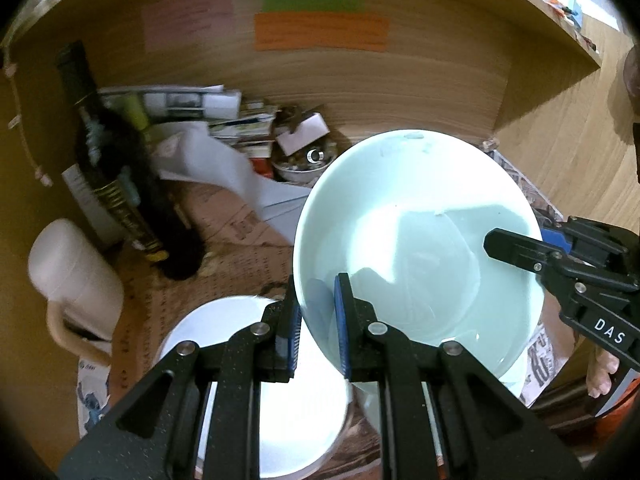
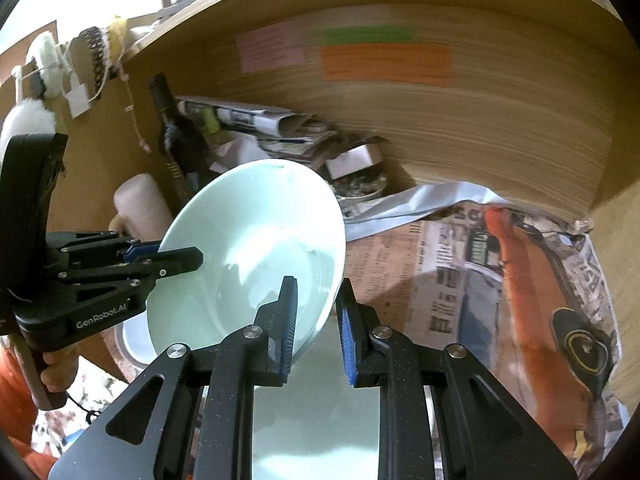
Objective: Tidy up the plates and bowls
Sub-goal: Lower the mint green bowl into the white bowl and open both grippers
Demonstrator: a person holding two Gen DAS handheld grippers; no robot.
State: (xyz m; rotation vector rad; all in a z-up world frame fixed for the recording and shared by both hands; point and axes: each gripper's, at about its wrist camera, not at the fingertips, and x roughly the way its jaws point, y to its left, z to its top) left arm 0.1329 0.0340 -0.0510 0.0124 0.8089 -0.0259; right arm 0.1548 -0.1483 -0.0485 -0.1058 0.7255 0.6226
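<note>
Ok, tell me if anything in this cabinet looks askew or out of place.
The pale green bowl is tilted steeply, held at opposite rims by the left gripper and right gripper above a white plate. Behind it, a dark bottle leans against the side wall, and papers lie in a messy heap.

Glossy ceramic plate (image 1: 416,240); wood-grain shelf wall (image 1: 420,92)

Bowl (image 1: 420,240) held tilted inside the shelf compartment (image 1: 360,92), left gripper (image 1: 318,332) on its left rim, right gripper (image 2: 318,332) on its right rim. Plate (image 1: 240,360) lies below on the newspaper-lined shelf floor (image 2: 460,280). Bottle (image 1: 104,168) and jug (image 1: 72,280) against the left wall; paper stack (image 1: 208,116) along the back edge.
</note>
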